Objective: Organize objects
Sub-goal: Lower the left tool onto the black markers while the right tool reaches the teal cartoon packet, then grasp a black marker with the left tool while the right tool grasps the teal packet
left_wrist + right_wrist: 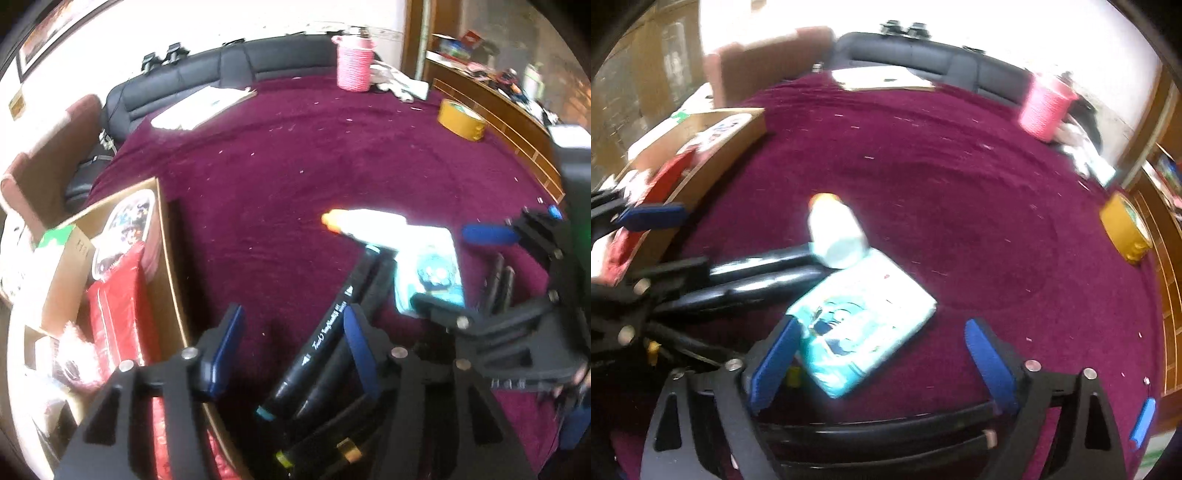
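My left gripper (291, 347) is open over a heap of black markers (325, 343). One marker with a teal end lies in the gap beside the right pad, and the left pad stands clear of it. My right gripper (882, 363) is open and straddles a teal tissue pack (864, 325) lying flat on the maroon cloth. Its left pad is at the pack's corner; the right pad stands apart. A white glue bottle (836, 232) with an orange cap lies just beyond the pack, next to more markers (764, 273). The left wrist view shows the same bottle (369, 221) and pack (428, 273).
A cardboard box (162, 258) holding a red package and other items stands at the left. A pink cup (354, 66), a yellow tape roll (460, 118) and white papers (207, 105) sit farther back. A black sofa edges the cloth; wooden furniture runs along the right.
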`<state>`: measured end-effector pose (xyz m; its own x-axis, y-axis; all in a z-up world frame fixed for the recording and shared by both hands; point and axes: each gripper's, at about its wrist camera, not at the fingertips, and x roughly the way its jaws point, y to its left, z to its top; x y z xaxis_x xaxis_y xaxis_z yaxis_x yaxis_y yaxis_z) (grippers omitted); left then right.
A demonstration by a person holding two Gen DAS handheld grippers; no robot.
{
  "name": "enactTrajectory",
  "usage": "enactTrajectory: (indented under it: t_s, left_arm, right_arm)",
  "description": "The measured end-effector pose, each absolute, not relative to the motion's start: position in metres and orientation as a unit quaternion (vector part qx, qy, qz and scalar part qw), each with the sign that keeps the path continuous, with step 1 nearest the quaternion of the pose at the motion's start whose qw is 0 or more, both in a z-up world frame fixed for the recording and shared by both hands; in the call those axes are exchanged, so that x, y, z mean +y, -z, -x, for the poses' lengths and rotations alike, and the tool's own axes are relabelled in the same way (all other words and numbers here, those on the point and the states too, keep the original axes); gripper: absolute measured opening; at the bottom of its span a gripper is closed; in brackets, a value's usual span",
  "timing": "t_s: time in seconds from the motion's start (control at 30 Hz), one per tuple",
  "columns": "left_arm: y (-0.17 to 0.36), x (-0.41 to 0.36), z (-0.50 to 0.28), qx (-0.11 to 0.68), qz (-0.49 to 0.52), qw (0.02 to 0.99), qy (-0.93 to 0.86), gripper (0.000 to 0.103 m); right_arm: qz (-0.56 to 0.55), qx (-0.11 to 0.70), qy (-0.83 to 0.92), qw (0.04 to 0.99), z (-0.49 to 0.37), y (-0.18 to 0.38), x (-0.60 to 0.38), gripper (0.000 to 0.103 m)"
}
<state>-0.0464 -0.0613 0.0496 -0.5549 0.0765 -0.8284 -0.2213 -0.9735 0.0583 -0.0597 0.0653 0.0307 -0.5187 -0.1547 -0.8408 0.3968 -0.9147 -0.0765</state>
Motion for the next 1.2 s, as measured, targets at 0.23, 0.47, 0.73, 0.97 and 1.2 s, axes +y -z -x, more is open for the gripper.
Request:
enactTrajectory:
  t_s: [0.23,0.47,0.73,0.97,1.2]
  left_arm:
    - [-0.038,-0.052,0.048,0.116,0.477,0.083,-0.867,0.055]
    - [-0.036,-0.053,0.063,0.104,0.485,0.078,-0.865,0.054]
    - [-0.025,-0.036,0.062,0.152,0.508,0.085,-0.844,0.022]
    - [-0.024,-0.051,0.075,0.08,0.505,0.049,-0.858,0.016]
    - [-0.023,-0.051,0.077,0.044,0.493,0.016,-0.869,0.016]
  right_arm:
    - [-0.455,0.068,0.883,0.091,0.071,-0.043,0.098,0.094]
    - [-0.483,-0.035,0.869,0.098,0.077,-0.045,0.125,0.095]
    - [-0.481,-0.053,0.87,0.099,0.079,-0.047,0.13,0.095]
    - [-0.504,-0.048,0.857,0.094,0.084,-0.036,0.127,0.095]
    - [-0.489,0.0,0.87,0.063,0.091,-0.026,0.1,0.095]
